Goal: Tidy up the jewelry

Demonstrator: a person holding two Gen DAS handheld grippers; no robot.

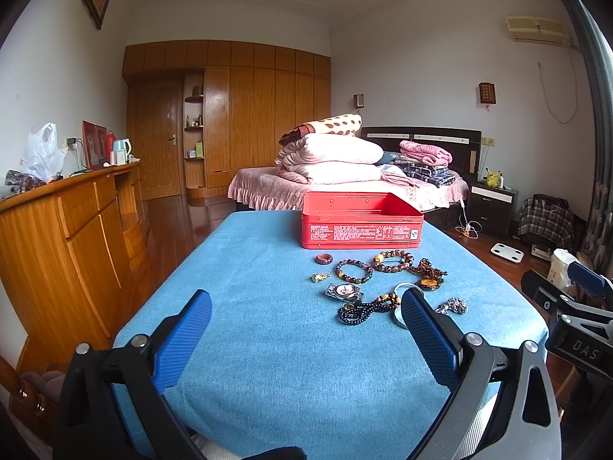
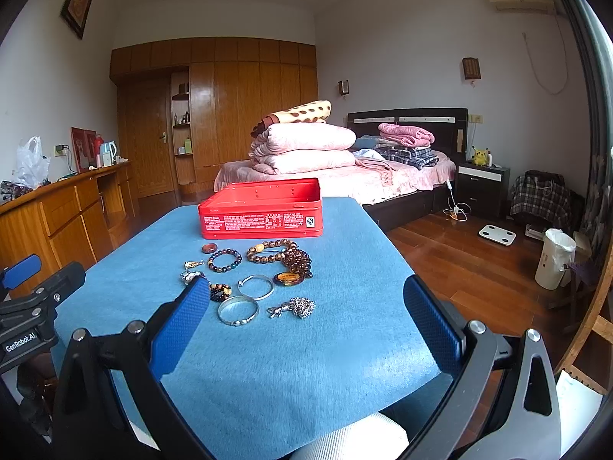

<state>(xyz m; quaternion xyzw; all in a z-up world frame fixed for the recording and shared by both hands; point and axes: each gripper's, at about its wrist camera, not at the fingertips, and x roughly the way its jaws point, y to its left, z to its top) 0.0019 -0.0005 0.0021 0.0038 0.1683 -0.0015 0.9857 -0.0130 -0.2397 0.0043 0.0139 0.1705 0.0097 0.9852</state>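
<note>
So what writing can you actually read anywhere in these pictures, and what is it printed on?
"GenRobot.AI": on the black body of the left tongs, seen from the right wrist view.
"DAS": on the black body of the right tongs, seen from the left wrist view; the rest is cut off.
"S" logo in a white square: on the front of the red tin.
White print across the tin's front: too small to read.
Framed wall picture: not legible.

Soft, even daylight fills both views, with a pale sheen on the wooden floor [image 2: 452, 245]. Shadows are faint. Fisheye distortion bends the edges, and the corners go black.
</note>
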